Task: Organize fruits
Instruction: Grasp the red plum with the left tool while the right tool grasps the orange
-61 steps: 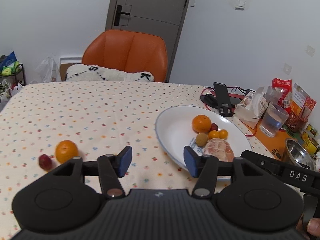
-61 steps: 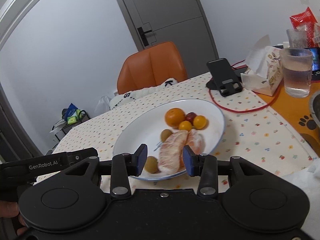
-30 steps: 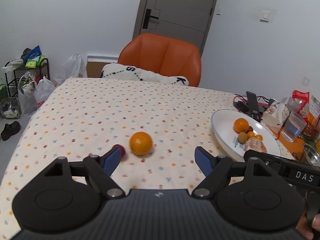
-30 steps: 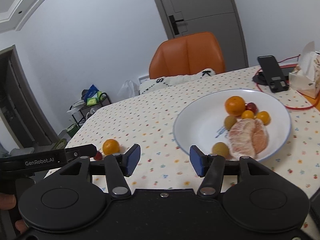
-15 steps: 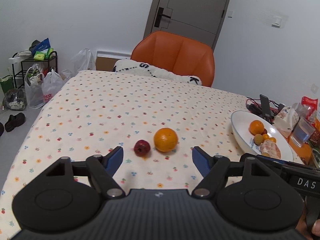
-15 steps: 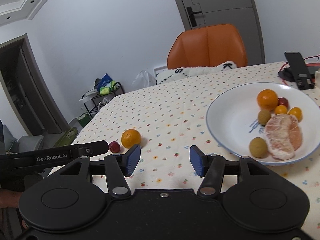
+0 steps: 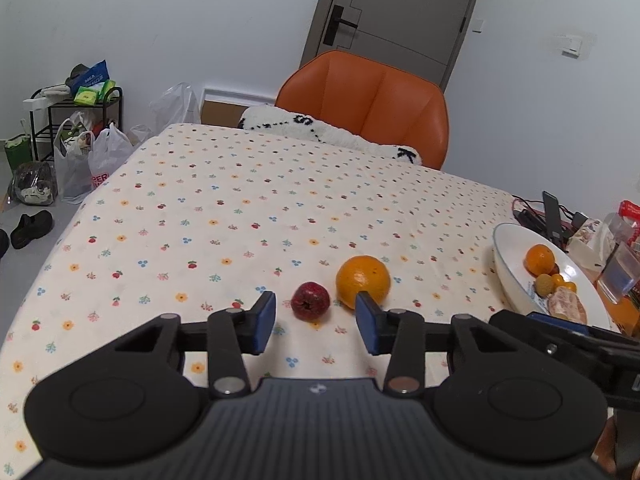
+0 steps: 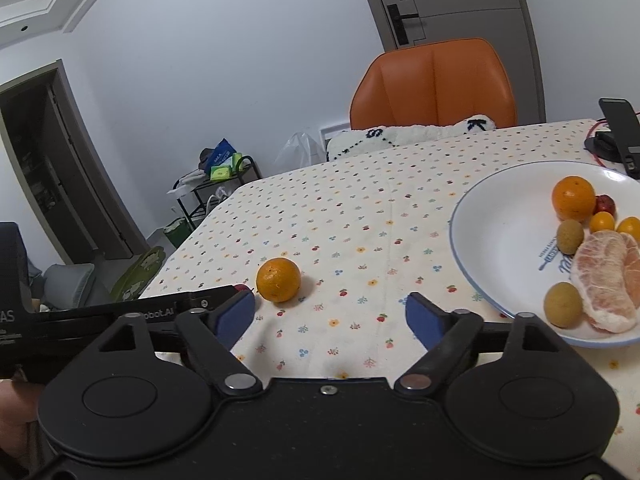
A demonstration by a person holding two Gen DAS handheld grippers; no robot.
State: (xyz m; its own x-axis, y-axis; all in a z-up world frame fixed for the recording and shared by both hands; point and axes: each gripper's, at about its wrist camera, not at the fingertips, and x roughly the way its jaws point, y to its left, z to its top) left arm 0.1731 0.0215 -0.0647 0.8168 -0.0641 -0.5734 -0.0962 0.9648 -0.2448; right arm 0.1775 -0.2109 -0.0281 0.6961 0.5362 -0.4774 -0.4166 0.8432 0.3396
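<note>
A small dark red fruit [image 7: 310, 307] and an orange [image 7: 363, 281] lie side by side on the floral tablecloth. My left gripper [image 7: 316, 322] is open, its blue pads just short of the red fruit, which lines up with the gap. The right pad overlaps the orange's lower edge. In the right wrist view the same orange [image 8: 278, 279] sits ahead and left of my open right gripper [image 8: 330, 314], and the red fruit [image 8: 241, 288] peeks out behind the left gripper's body. A white plate [image 8: 500, 240] holds oranges, small fruits and peeled pomelo.
An orange chair [image 7: 366, 100] with a fluffy cushion stands at the far side of the table. A phone on a stand [image 8: 620, 124], cables, a glass and snack packets [image 7: 624, 240] crowd the right end. Bags and a rack [image 7: 76, 128] stand on the floor at left.
My left gripper has swung left from the plate and closed in on the red fruit and orange. The right gripper has drawn back from the plate and opened wider.
</note>
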